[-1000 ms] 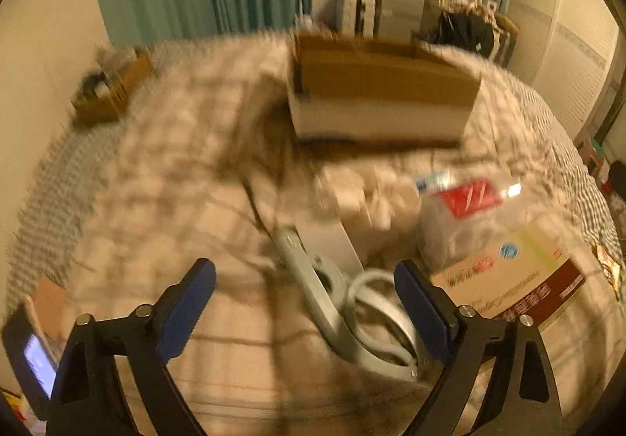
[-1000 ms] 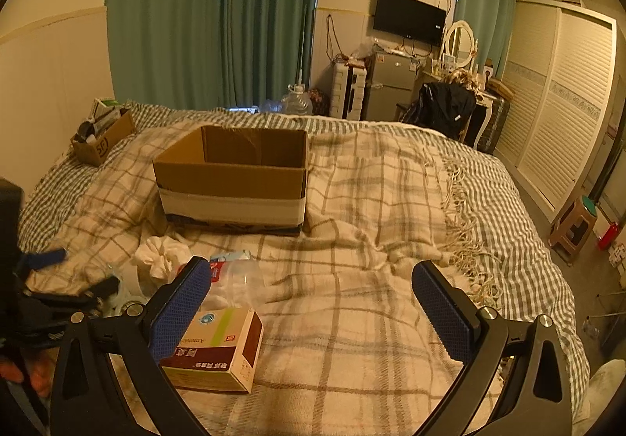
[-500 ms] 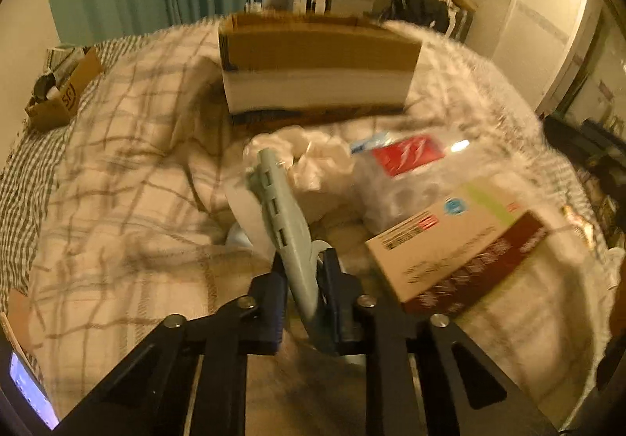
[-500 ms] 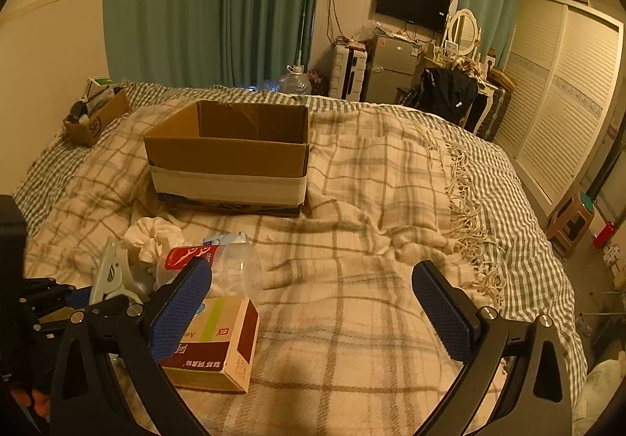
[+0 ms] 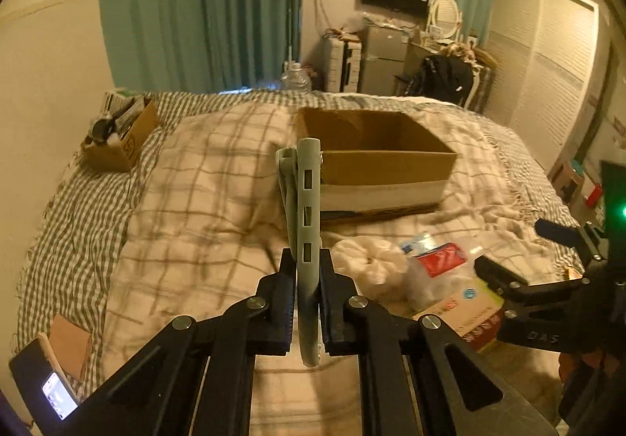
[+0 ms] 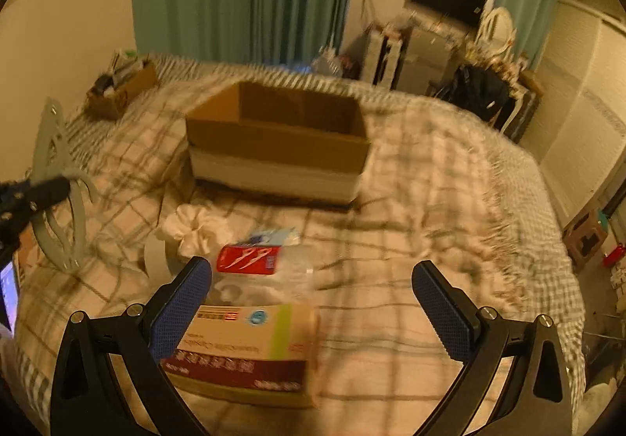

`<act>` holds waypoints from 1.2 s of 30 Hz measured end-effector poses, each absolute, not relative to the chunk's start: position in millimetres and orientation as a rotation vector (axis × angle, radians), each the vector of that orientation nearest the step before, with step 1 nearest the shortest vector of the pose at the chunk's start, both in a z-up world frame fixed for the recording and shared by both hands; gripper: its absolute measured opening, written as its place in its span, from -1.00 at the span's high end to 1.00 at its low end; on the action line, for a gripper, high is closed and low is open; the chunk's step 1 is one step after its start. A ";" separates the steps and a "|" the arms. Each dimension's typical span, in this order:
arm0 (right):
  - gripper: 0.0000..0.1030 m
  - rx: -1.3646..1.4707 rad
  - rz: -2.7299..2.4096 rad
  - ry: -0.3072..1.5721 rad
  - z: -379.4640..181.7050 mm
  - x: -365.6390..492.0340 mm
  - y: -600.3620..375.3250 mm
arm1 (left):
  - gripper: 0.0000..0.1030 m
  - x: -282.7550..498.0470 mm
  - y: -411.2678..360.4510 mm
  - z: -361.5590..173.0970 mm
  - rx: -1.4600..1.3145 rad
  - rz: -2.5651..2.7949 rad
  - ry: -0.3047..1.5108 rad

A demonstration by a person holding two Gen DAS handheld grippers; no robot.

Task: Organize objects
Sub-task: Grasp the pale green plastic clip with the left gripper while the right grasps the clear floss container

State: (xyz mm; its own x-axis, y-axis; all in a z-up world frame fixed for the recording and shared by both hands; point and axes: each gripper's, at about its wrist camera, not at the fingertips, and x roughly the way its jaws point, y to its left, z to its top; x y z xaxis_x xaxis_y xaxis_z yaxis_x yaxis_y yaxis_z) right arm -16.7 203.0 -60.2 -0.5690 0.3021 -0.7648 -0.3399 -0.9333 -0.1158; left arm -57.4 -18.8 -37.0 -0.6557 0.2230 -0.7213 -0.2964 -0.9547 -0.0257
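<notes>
Clip (image 5: 304, 201), grey-green plastic with slotted side, sitting pinched between closed fingers of left gripper (image 5: 307, 279), standing upright and lifted clear of blanket (image 5: 203, 201), also showing at left edge of right wrist view (image 6: 58, 178). Right gripper (image 6: 313, 303) hovering with blue pads (image 6: 180, 307) spread wide, holding nothing, over near part of bed. Lying just under those fingers: tissue box (image 6: 250, 350), cream and maroon, flat on blanket near front edge. Resting just beyond it: clear plastic pack with red label (image 6: 250, 260), touching or nearly touching box, too blurred for telling which. Bunching beside that, toward left: crumpled white cloth (image 6: 195, 228). Sitting farther back, around middle of bed: open cardboard box (image 5: 375, 162), flaps open, white band around its lower half. Lying at near left corner of bed: phone (image 5: 43, 385) with lit screen. Standing at far left corner: small cardboard box (image 5: 121, 139) holding mixed items. Hanging beyond bed: teal curtains (image 5: 203, 6).
</notes>
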 end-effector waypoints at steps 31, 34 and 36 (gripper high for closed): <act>-0.74 -1.571 2.379 0.140 -111.2 -84.4 207.9 | 0.81 -68.6 -31.0 -60.7 -1.226 2.588 0.128; -0.74 -1.505 2.424 0.176 -91.2 -77.7 212.0 | 0.81 -68.0 -30.7 -53.1 -1.208 2.592 0.122; -0.74 -1.445 2.462 0.179 -71.7 -72.2 213.2 | 0.81 -67.4 -28.5 -44.2 -1.185 2.593 0.120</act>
